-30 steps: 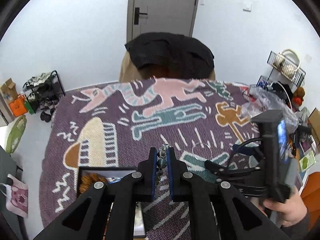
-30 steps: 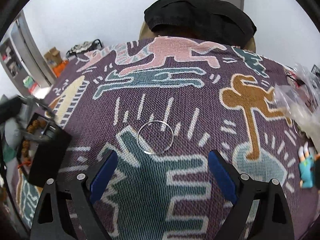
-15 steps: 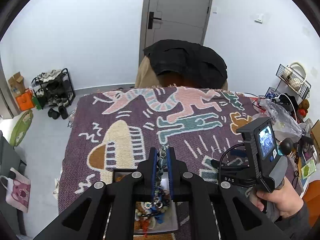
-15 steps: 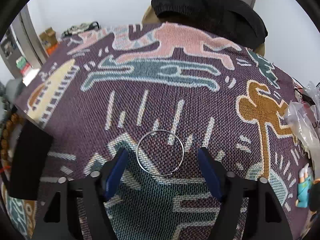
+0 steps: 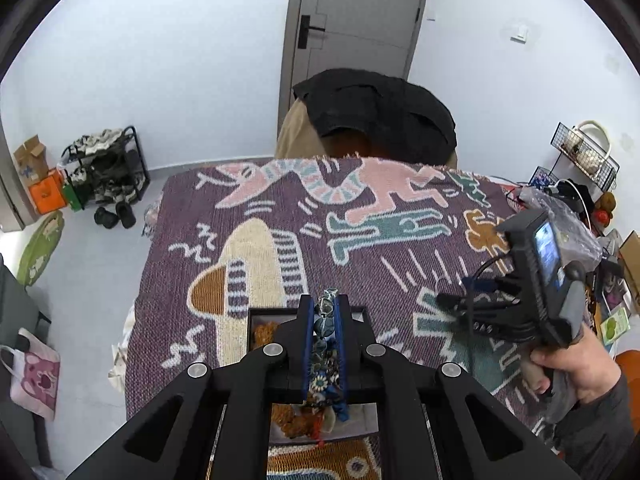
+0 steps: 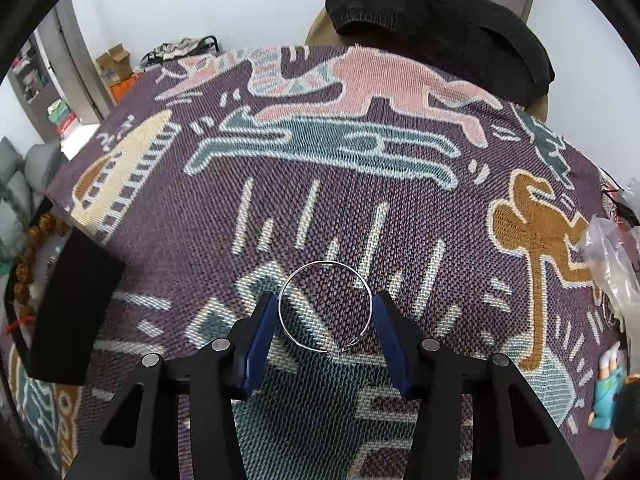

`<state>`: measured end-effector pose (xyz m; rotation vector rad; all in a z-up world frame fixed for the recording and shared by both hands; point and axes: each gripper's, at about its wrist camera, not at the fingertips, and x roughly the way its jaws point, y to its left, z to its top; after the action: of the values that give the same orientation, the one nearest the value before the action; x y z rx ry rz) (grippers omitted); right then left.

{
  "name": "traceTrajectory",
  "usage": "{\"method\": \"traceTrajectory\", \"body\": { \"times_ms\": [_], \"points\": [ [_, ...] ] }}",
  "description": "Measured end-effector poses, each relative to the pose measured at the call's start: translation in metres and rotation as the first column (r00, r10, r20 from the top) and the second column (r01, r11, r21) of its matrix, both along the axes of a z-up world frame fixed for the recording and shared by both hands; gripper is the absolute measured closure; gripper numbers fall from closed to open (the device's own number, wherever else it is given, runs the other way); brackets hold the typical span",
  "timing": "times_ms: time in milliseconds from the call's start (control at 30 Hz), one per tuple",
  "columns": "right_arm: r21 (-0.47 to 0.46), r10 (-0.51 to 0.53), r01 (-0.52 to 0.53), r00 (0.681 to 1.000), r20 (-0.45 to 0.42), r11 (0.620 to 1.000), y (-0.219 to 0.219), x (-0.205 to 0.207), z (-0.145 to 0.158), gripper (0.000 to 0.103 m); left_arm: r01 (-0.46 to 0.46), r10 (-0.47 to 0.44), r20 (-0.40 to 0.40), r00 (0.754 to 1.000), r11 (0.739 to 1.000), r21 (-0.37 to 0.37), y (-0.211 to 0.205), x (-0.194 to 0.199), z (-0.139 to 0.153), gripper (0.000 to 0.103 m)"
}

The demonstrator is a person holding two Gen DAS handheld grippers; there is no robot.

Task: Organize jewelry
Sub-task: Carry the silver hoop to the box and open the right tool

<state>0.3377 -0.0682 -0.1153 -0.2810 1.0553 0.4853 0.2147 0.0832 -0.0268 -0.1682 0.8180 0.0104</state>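
Observation:
My left gripper (image 5: 323, 305) is shut on a strand of blue-green patterned beads (image 5: 325, 334), which hangs over a black jewelry box (image 5: 256, 314) holding brown beads (image 5: 267, 330). On the woven cloth lies a thin silver hoop (image 6: 326, 263). My right gripper (image 6: 325, 310) points down over it, its jaws closing, with one blue pad at each side of the hoop, very close to the wire. The hoop still lies flat and round. The box's black wall (image 6: 72, 312) and the brown beads (image 6: 24, 276) show at the left of the right wrist view.
A patterned purple cloth (image 5: 280, 208) covers the table. Crumpled plastic bags (image 6: 612, 256) and a small teal figure (image 6: 608, 392) lie at the right edge. A chair with a black garment (image 5: 376, 108) stands behind the table, and a shoe rack (image 5: 104, 168) stands on the floor at the left.
The left gripper has carried the beads back over the jewelry box. The right gripper's jaws have narrowed from wide open to either side of the silver hoop.

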Motion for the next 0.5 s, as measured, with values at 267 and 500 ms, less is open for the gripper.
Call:
{"method": "traceTrajectory", "body": {
  "times_ms": [267, 500],
  "points": [
    [0.057, 0.04, -0.044, 0.997, 0.072, 0.997, 0.013, -0.023, 0.046, 0.053, 0.023, -0.022, 0.017, 1.0, 0.998, -0.051, 0.011, -0.012, -0.003, 0.044],
    [0.112, 0.124, -0.136, 0.987, 0.106, 0.984, 0.044, -0.054, 0.075, 0.053, -0.034, 0.038, 0.092, 0.995, 0.998, -0.045, 0.032, -0.035, 0.007, 0.021]
  ]
}}
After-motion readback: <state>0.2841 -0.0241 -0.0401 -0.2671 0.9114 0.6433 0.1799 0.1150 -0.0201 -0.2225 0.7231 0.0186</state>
